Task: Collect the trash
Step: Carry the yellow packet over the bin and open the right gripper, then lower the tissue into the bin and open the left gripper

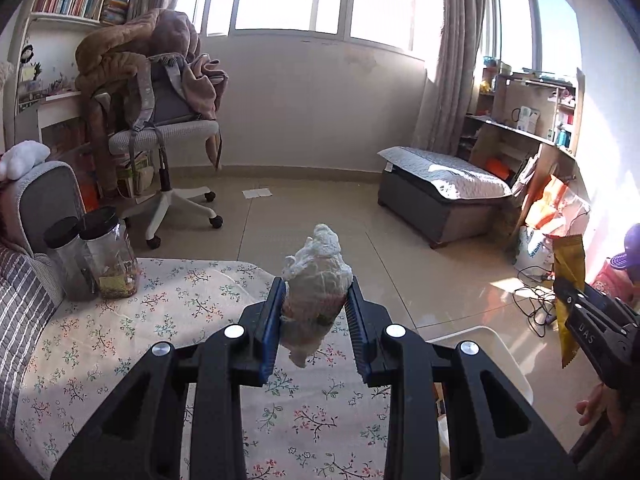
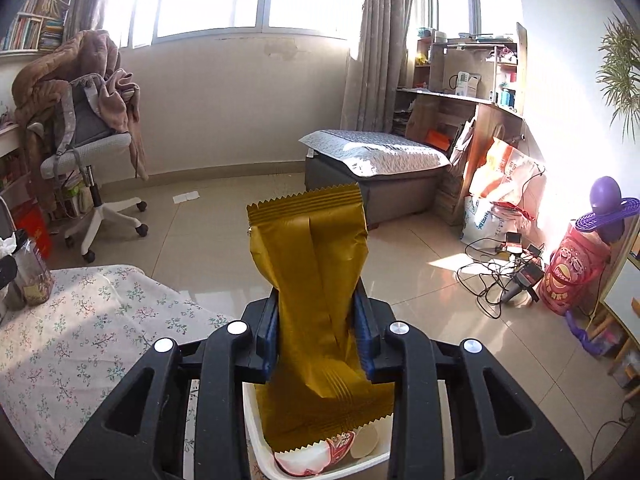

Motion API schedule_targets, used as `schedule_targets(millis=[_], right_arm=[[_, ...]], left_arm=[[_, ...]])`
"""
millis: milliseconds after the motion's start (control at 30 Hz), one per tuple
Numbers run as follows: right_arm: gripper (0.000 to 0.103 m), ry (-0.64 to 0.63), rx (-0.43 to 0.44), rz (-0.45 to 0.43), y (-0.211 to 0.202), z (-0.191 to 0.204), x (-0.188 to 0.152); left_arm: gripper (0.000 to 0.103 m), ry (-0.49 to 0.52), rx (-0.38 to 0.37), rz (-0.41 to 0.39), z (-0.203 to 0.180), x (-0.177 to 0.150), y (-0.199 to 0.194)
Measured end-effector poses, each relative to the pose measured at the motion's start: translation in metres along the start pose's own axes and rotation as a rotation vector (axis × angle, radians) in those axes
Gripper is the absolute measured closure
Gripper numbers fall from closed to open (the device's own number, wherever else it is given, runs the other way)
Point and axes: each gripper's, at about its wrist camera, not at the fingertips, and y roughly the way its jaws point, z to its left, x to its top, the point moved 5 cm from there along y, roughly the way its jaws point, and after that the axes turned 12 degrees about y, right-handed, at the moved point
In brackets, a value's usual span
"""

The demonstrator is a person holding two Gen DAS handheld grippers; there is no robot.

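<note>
Two pieces of trash are in your grippers. Your left gripper (image 1: 316, 300) is clamped on a crumpled white tissue (image 1: 316, 276), which stands upright between the blue pads (image 1: 272, 320), its top above the fingertips and a tail hanging below. It is held over the edge of the floral cloth (image 1: 120, 340), just beside the white bin (image 1: 508, 356) at the cloth's right side.

Your right gripper (image 2: 316, 320) holds a flat mustard-yellow wrapper (image 2: 312, 264); both pads press its middle, the crimped top end rises above the fingers and the crimped bottom end hangs down into the bin (image 2: 256, 432). From the left wrist view the same wrapper (image 1: 568, 264) and right gripper (image 1: 576, 308) show at the far right, with your hand (image 1: 596, 404) behind them. Inside the bin lie a red-and-white packet (image 2: 336, 444) and a pale round lid (image 2: 366, 440).

On the cloth's far left stand two clear jars with black lids (image 1: 104, 252). Beyond, on the tiled floor (image 1: 320, 208), a white paper scrap (image 1: 257, 193) lies near the office chair (image 1: 168, 132) draped with a brown blanket. A grey ottoman (image 1: 436, 196) sits against the far wall under the window, and tangled cables (image 2: 500, 272) lie at the right.
</note>
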Motion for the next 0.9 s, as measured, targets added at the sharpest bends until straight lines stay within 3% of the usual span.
schedule_targets(millis=[200,300,500,733,900], right_arm=[[0.065,0.052,-0.028,0.176,0.038,-0.036,-0.021],[0.045,0.071,-0.030,0.227,0.045,-0.048,-0.030],[0.029,0.122,-0.073,0.201,0.043,-0.070,-0.024],[0.011,0.220,-0.214,0.102,0.032,-0.115,-0.010],[0.008,0.301,-0.279,0.053,0.024,-0.145,-0.006]], left_arm=[[0.072,0.058,-0.071,0.007,-0.049,0.011,0.016],[0.072,0.084,-0.108,0.009,-0.075,0.018,0.023],[0.072,0.124,-0.184,0.010,-0.125,0.031,0.037],[0.072,0.128,-0.252,0.036,-0.171,0.039,0.059],[0.070,0.123,-0.308,0.095,-0.197,0.035,0.080]])
